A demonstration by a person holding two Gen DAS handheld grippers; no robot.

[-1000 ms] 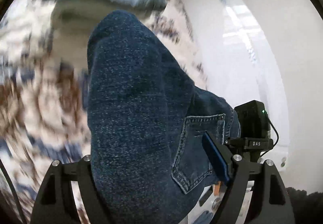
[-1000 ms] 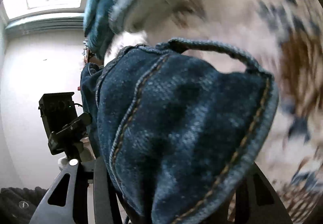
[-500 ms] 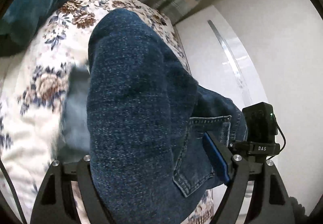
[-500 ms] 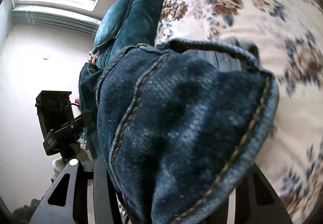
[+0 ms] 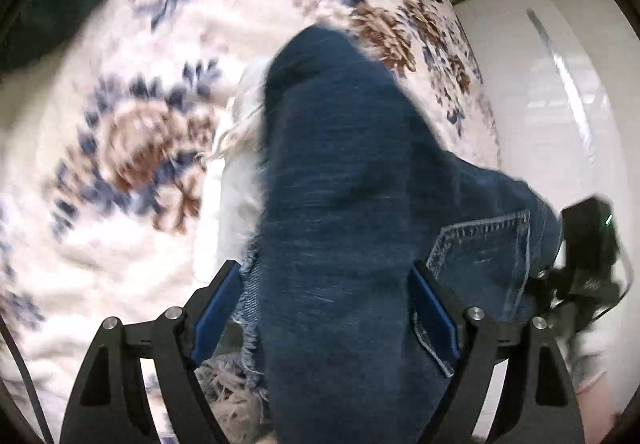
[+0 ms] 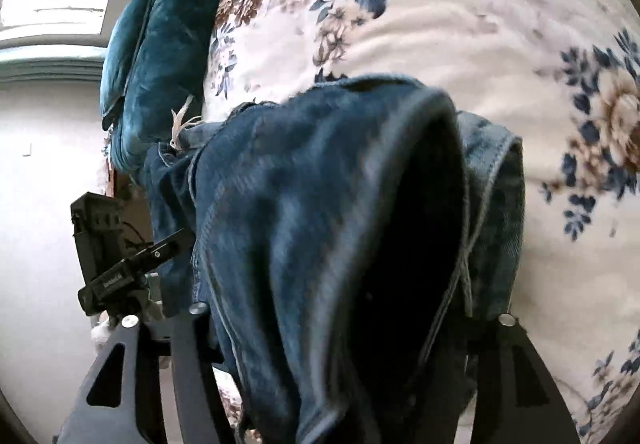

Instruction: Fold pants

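Denim jeans point(image 5: 344, 204) hang over the flowered bed point(image 6: 440, 24), the left gripper point(image 5: 324, 308) loosely around one bunch, the right gripper point(image 6: 348, 324) just opening around the waistband, so lower both corners evenly before letting go.

Dark denim pants point(image 5: 344, 204) fill the gap between the left tongs point(image 5: 326, 308), bulging forward; no way through the middle. Left of the denim, open floral bedspread point(image 5: 120, 172), wide free room. To the right, the pants' pocket side and the other gripper's black camera unit point(image 5: 588, 244) crowd the bed edge. From the right tongs point(image 6: 352, 328), pants point(image 6: 304, 228) again block the centre; the bedspread point(image 6: 500, 44) beyond and to the right is clear. A teal velvet pillow point(image 6: 160, 44) stands at upper left, the black gripper unit point(image 6: 104, 244) low left.
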